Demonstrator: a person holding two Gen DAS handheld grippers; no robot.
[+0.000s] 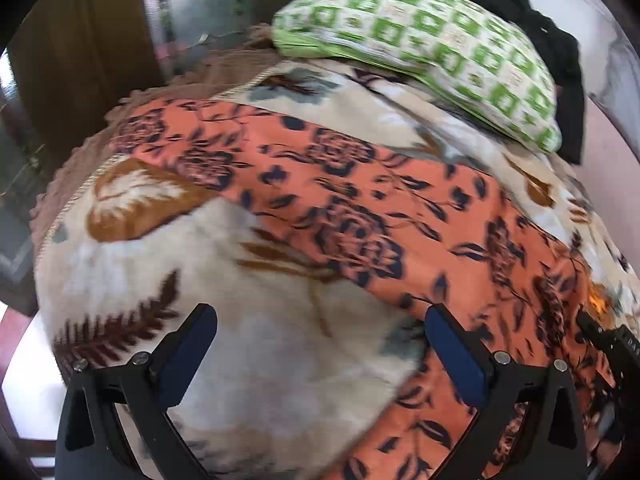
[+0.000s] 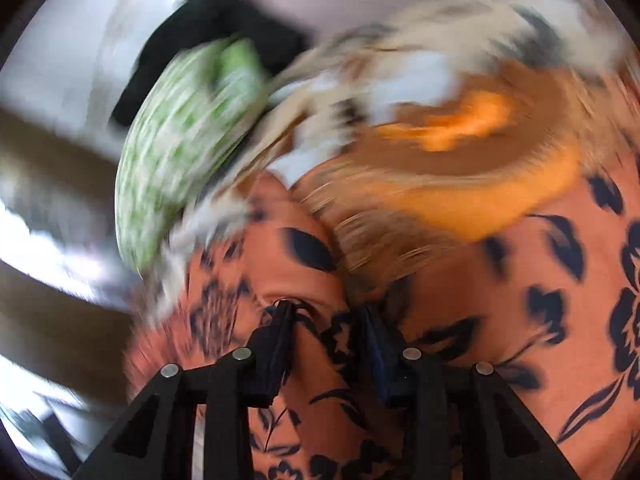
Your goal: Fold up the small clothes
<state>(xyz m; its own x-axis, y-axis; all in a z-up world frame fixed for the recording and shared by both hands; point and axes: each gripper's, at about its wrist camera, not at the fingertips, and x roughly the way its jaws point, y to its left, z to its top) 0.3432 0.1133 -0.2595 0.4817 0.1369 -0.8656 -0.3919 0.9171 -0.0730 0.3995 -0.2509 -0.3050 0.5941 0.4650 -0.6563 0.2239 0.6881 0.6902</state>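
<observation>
1. One bed, under one cream blanket (image 1: 248, 360) printed with leaves, a brown frilled cover showing at its far-left edge.
2. One orange garment (image 1: 360, 200), dark-flowered, lies spread slantwise across the bed's middle.
3. One green-checked pillow (image 1: 440, 44) at the far edge, one black cloth (image 1: 552, 40) behind it.
4. Left gripper (image 1: 320, 320): jaws wide apart, holding nothing.
5. Right gripper (image 2: 326, 312): jaws narrowed around a fold of the garment; grip blurred, cannot tell.
</observation>
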